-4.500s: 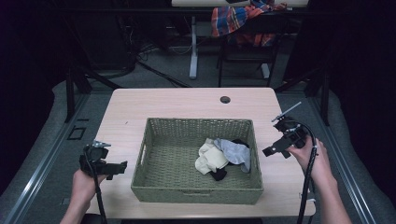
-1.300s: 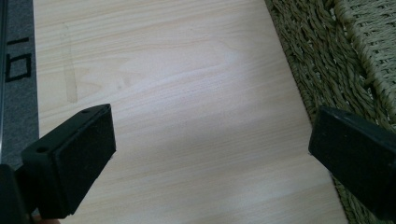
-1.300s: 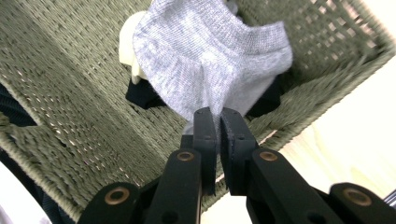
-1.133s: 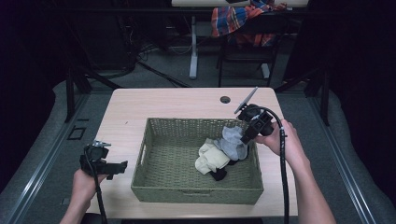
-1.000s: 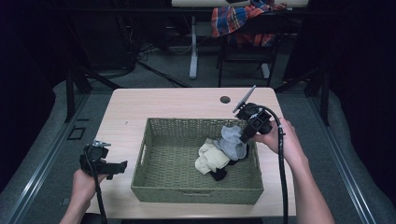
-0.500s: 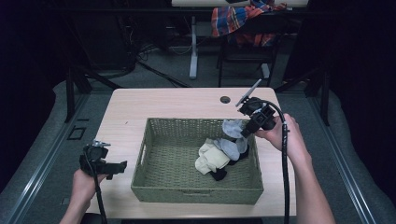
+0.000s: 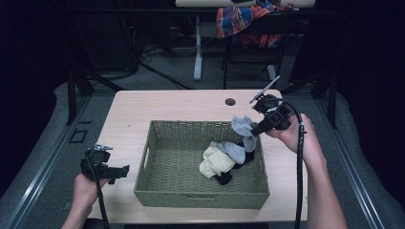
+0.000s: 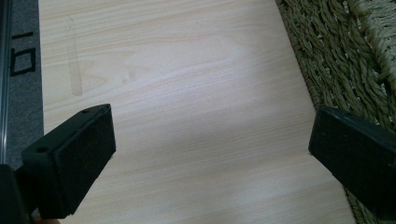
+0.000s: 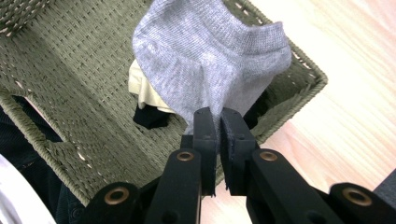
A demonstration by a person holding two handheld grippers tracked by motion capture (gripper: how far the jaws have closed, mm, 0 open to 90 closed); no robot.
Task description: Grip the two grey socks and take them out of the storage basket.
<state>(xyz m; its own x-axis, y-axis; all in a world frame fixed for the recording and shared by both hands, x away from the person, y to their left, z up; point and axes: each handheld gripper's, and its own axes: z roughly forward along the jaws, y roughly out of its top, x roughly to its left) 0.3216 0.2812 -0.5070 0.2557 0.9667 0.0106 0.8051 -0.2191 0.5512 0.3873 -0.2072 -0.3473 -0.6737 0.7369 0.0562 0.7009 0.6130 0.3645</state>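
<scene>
- At the left edge of the tabletop (image 7: pixel 143 102), the left tool (image 7: pixel 106 168) is held low in the person's hand, its jaws set wide apart over bare wood with nothing between them; the woven basket wall is seen just beside one jaw in the left gripper view.
- Across the middle, the green wicker basket (image 7: pixel 157 191) is seen holding a small heap: a cream sock (image 7: pixel 216 162), a second grey sock (image 7: pixel 235 151) and a black sock (image 7: pixel 223 179), lying touching one another toward the basket's right side.
- Toward the right, a grey sock (image 7: pixel 242 127) is lifted above the basket's far right corner, clamped in the right tool (image 7: pixel 260 129), whose jaws are closed together on a pinch of fabric near the sock's edge.
- The pinch is judged narrow: the sock could be pulled free if it is swung quickly or dragged across the rim.
- The hanging end lies close to the heap, so another sock could be caught and drawn out with it.
</scene>
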